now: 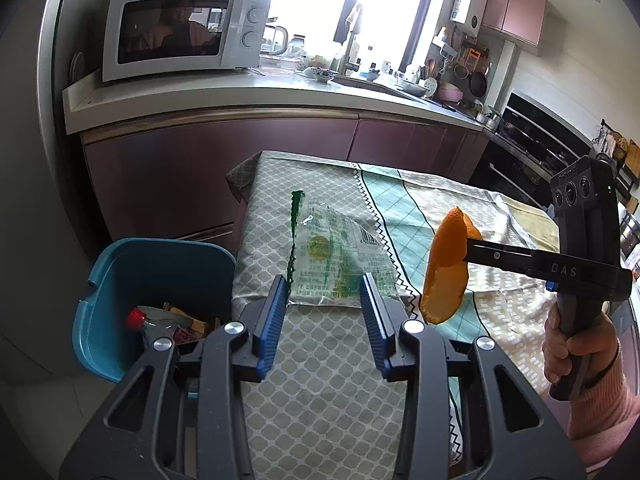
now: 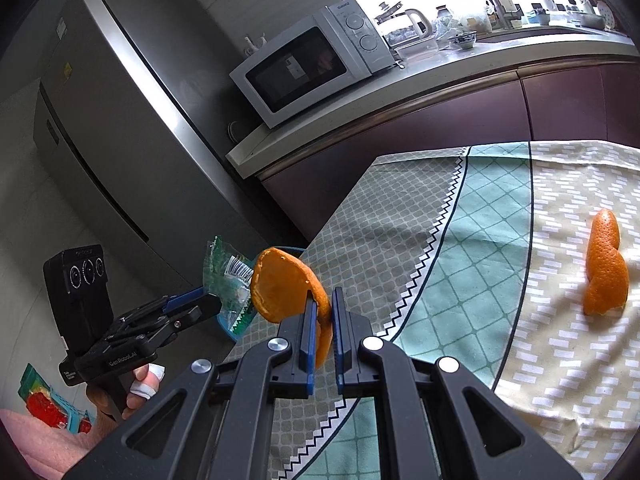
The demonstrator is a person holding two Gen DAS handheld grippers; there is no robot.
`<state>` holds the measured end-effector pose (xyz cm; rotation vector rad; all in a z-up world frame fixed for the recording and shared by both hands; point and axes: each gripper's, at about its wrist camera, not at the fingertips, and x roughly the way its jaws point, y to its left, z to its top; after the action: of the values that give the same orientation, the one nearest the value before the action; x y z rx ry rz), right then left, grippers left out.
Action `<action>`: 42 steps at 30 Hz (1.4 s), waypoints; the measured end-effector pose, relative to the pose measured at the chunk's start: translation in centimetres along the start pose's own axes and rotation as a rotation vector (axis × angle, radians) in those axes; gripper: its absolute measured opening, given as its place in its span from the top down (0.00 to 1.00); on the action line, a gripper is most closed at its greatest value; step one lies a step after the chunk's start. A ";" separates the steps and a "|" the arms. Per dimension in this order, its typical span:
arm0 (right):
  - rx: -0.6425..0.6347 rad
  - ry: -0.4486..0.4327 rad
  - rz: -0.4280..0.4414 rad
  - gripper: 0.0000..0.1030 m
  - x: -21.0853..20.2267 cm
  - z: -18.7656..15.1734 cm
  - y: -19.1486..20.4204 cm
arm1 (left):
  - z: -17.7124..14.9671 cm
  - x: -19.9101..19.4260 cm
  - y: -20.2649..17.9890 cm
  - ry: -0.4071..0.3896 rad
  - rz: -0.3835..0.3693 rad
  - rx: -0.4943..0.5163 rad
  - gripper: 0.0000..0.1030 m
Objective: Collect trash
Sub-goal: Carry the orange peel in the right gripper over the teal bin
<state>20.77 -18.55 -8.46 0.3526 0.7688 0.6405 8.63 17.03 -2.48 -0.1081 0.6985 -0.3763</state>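
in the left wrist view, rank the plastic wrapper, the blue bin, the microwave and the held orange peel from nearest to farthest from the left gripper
1. Plastic wrapper: on the tablecloth just ahead of the open left gripper.
2. Orange peel, held at the right, and the blue bin, down at the left: too close to call.
3. Microwave: on the counter, far back left.

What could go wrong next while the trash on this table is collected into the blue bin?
1. The right hand-held gripper pinches the orange peel only near its lower edge, so it may slip out before reaching the blue bin.
2. The left hand-held gripper is open around the plastic wrapper; the thin film may slide instead of being gripped.
3. A second peel lies far across the tablecloth and may be overlooked.
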 end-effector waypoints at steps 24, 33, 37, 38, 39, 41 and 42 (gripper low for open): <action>-0.059 0.066 0.068 0.94 4.9 1.4 3.3 | -0.3 -2.3 4.8 -0.030 0.083 -0.076 0.64; -0.075 0.094 0.103 0.94 7.2 2.1 5.0 | -0.6 -3.1 6.7 -0.037 0.121 -0.102 0.64; -0.091 0.105 0.111 0.94 8.4 2.7 5.9 | -0.7 -3.1 7.6 -0.037 0.139 -0.115 0.64; -0.095 0.109 0.113 0.94 8.7 2.8 6.2 | -0.8 -3.1 7.9 -0.036 0.143 -0.120 0.64; -0.098 0.114 0.116 0.94 9.1 2.9 6.4 | -0.8 -3.2 8.1 -0.035 0.148 -0.124 0.64; -0.104 0.124 0.122 0.94 9.8 3.1 6.9 | -0.8 -3.1 8.7 -0.033 0.157 -0.133 0.64; -0.108 0.130 0.121 0.94 10.3 3.2 7.1 | -0.8 -3.1 9.0 -0.031 0.162 -0.138 0.64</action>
<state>25.87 -6.71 -8.11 0.2615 0.8373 0.8216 8.64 26.60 -3.21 -0.1867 0.6969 -0.1709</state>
